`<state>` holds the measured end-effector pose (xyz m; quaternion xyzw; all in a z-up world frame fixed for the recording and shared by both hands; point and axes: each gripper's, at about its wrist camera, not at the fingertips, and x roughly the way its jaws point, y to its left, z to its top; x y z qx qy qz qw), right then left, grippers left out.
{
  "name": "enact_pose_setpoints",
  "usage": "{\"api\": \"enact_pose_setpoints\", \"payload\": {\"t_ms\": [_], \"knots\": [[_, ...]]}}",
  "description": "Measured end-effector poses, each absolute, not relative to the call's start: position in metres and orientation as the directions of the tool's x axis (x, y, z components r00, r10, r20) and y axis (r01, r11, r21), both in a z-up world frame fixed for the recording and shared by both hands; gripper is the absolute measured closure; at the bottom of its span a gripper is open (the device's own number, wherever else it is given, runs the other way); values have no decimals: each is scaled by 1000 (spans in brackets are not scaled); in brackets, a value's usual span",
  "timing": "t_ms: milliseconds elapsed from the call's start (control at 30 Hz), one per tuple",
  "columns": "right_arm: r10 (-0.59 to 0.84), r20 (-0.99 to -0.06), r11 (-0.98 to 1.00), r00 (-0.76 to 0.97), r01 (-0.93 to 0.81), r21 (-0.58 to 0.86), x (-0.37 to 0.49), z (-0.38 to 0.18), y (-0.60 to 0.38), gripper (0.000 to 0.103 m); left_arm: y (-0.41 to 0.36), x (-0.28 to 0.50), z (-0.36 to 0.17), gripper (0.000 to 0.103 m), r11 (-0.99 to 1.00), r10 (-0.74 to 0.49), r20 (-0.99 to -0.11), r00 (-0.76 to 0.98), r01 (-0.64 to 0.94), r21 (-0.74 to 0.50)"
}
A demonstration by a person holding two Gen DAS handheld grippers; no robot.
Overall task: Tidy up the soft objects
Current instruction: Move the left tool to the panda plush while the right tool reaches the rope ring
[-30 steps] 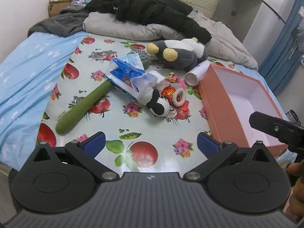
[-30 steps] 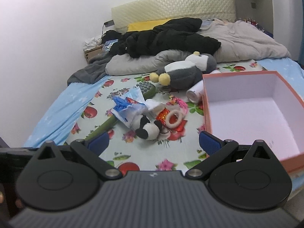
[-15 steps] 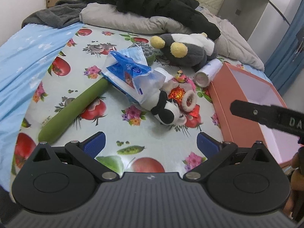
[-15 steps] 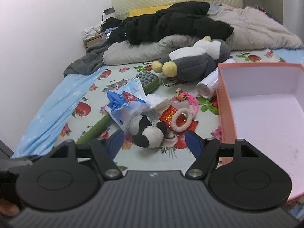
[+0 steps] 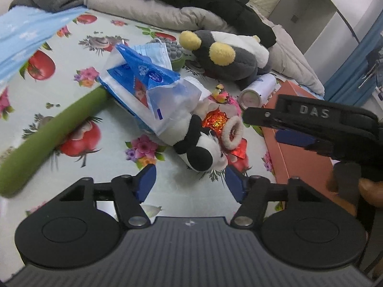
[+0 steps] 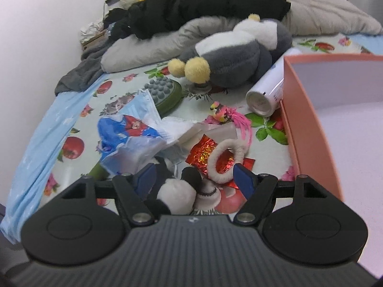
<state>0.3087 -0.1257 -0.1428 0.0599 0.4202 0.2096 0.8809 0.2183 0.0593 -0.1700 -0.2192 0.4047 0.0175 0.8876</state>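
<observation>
Bed (image 5: 100, 47), covered with a fruit-and-flower print cloth; a light blue sheet (image 6: 43, 129) runs along its left edge, and grey and black bedding (image 5: 191, 2) is heaped across the far end.

Soft objects, clustered mid-cloth:
- Small panda plush (image 5: 203, 153), lying on its side, partly under a blue-and-white plastic bag (image 5: 148, 88). In the right wrist view its white head (image 6: 176, 196) sits between the right tongs' blue pads.
- White fluffy ring (image 6: 225, 160), touching the panda and resting on red foil wrappers (image 6: 203, 153).
- Large grey, white and yellow plush (image 5: 229, 57), at the far side of the cluster, against the bedding.
- Pink feathered toy (image 6: 229, 117), between ring and large plush.

Other items: a long green massage brush (image 5: 43, 141) reaching out from under the bag toward the left edge; a white bottle (image 6: 268, 93) lying against the box's outer wall.

Orange box (image 6: 308, 124), open-topped, pale inside, at the right edge of the cloth, near the cluster.

Open room: bare printed cloth on the near side of the panda and left of the brush.

Left tongs (image 5: 190, 181): jaws have just been closing, now partly open, nothing between them, hovering just short of the panda.
Right tongs (image 6: 194, 177): jaws have just been closing, apart around the panda's head; pads not seen pressing it.
</observation>
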Motion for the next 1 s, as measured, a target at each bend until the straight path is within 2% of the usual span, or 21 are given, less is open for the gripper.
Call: {"api": "enact_pose_setpoints", "payload": {"t_ms": [67, 233, 367, 467, 533, 567, 600, 667, 1000], "knots": [[409, -727, 910, 552, -311, 275, 317, -151, -121, 41, 61, 226, -178, 42, 894, -166, -725, 669, -208, -397], [389, -749, 921, 536, -239, 307, 335, -173, -120, 60, 65, 243, -194, 48, 866, -218, -717, 663, -208, -455], [372, -765, 928, 526, -209, 308, 348, -189, -117, 64, 65, 253, -203, 50, 852, -242, -716, 655, -209, -479], [370, -776, 929, 512, -190, 318, 355, -200, -115, 64, 65, 258, -209, 55, 835, -270, -715, 645, -212, -507], [376, -778, 926, 503, -192, 324, 358, -207, -112, 66, 66, 261, -212, 63, 826, -278, -712, 645, -217, -520], [379, -780, 925, 499, -195, 325, 359, -209, -110, 76, 67, 262, -212, 67, 824, -282, -712, 643, -218, -523], [383, -781, 924, 493, -197, 328, 360, -210, -109, 81, 67, 263, -212, 73, 822, -288, -712, 641, -216, -527], [390, -777, 921, 495, -203, 333, 359, -209, -108, 90, 68, 263, -211, 74, 816, -296, -705, 645, -212, -537], [371, -739, 927, 562, -267, 262, 335, -177, -114, 92, 69, 244, -191, 78, 808, -313, -663, 680, -176, -562]]}}
